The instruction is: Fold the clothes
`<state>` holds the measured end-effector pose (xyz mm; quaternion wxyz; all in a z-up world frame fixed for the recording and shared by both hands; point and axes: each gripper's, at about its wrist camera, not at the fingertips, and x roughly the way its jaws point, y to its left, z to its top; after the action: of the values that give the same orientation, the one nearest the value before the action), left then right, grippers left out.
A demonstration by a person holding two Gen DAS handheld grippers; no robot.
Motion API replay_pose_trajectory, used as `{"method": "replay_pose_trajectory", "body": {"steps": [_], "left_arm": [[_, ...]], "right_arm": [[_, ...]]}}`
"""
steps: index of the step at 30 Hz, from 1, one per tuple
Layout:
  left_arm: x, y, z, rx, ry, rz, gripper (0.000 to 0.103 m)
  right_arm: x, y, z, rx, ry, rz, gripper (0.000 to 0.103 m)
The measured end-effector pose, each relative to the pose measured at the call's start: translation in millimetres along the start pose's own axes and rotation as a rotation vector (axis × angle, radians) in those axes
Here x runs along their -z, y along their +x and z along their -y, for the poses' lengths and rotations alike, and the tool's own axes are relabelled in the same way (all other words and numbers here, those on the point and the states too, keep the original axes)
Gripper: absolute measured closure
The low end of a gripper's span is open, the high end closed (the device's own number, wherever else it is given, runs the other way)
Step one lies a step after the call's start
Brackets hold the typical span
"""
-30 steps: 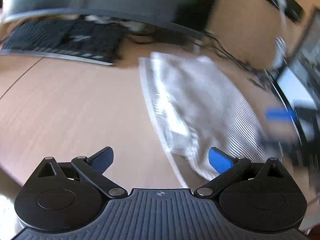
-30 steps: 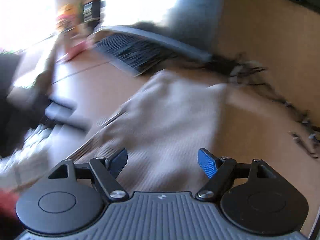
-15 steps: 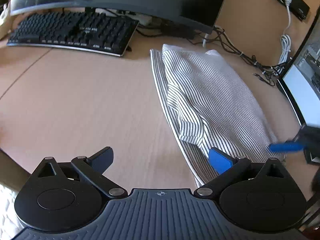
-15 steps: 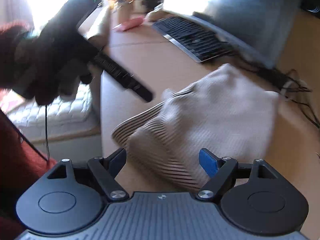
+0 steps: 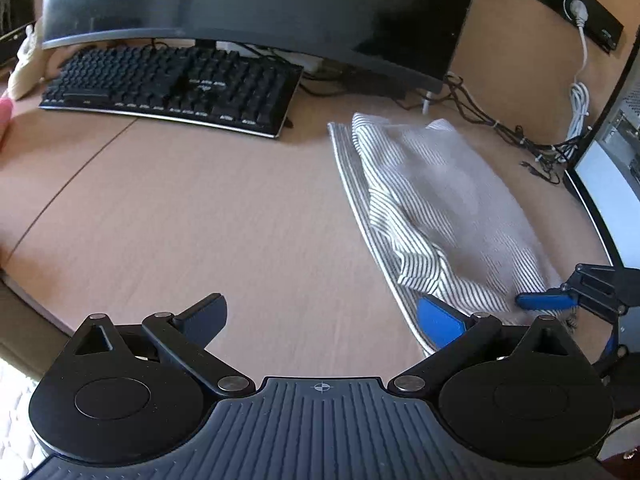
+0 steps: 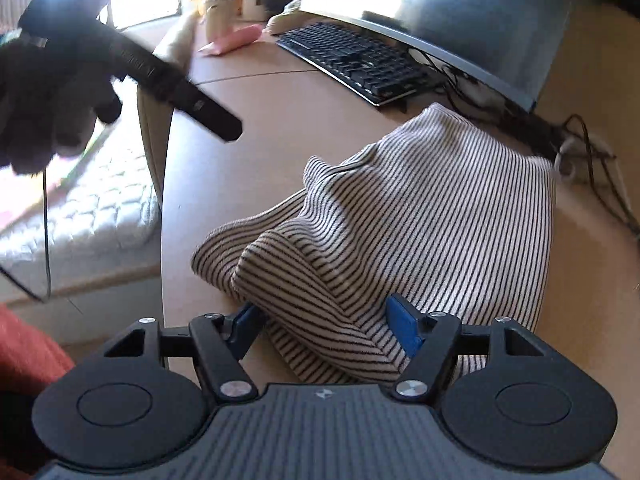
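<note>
Near the desk's (image 5: 168, 208) right edge, by the monitor's corner, sits the striped garment (image 6: 420, 216). Right gripper (image 6: 324, 320) has dropped over its near fold since a moment ago, jaws closing round it. Looks like the next fold's starting. Left gripper (image 5: 320, 312) gapes empty.

The left gripper (image 5: 322, 312) hangs wide open over the desk (image 5: 180, 216), beside the striped garment (image 5: 432, 208).

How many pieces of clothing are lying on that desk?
1: a striped garment, bunched on the wooden desk right of the keyboard, its near fold between the right gripper's closing fingers. Its folds might hide another.
</note>
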<state>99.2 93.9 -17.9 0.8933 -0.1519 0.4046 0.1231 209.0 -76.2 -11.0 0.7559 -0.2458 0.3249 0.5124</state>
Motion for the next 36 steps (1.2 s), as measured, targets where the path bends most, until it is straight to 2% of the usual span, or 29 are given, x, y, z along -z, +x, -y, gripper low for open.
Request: {"method": "replay_pose_trajectory", "body": {"steps": [5,12,15,20,25,28,30,32,34,36], "left_arm": [[5,9,-1,0.005,0.042,-0.004,0.0],[4,18,8,0.064,0.114,-0.011,0.0],[2,17,19,0.106,0.182,-0.024,0.0],[3,28,39,0.135,0.292,-0.07,0.0],[1,49,53,0.146,0.319,-0.107,0.0],[-6,58,56,0.118,0.324,-0.106,0.0],[-13,60,55,0.128,0.293,-0.105,0.0],[-19,60,54,0.153,0.253,-0.103,0.0],[-22,60,56,0.155,0.249,-0.099,0.0],[-22,59,57,0.144,0.252,-0.101,0.0]], "right_arm": [[-7,2,13,-0.055,0.134,-0.015,0.034],[-12,7,66,-0.223,0.512,-0.022,0.035],[-12,13,74,-0.249,0.563,-0.02,0.035],[-8,12,68,-0.239,0.54,-0.008,0.035],[-13,7,56,-0.185,0.443,-0.002,0.035],[-12,-6,54,-0.151,0.395,0.009,0.035],[-12,-19,45,-0.093,0.315,0.034,0.032],[-10,-33,27,-0.016,0.152,0.067,0.03],[-5,-36,14,0.022,0.035,0.061,0.03],[-3,-30,10,0.037,0.011,0.048,0.03]]}}
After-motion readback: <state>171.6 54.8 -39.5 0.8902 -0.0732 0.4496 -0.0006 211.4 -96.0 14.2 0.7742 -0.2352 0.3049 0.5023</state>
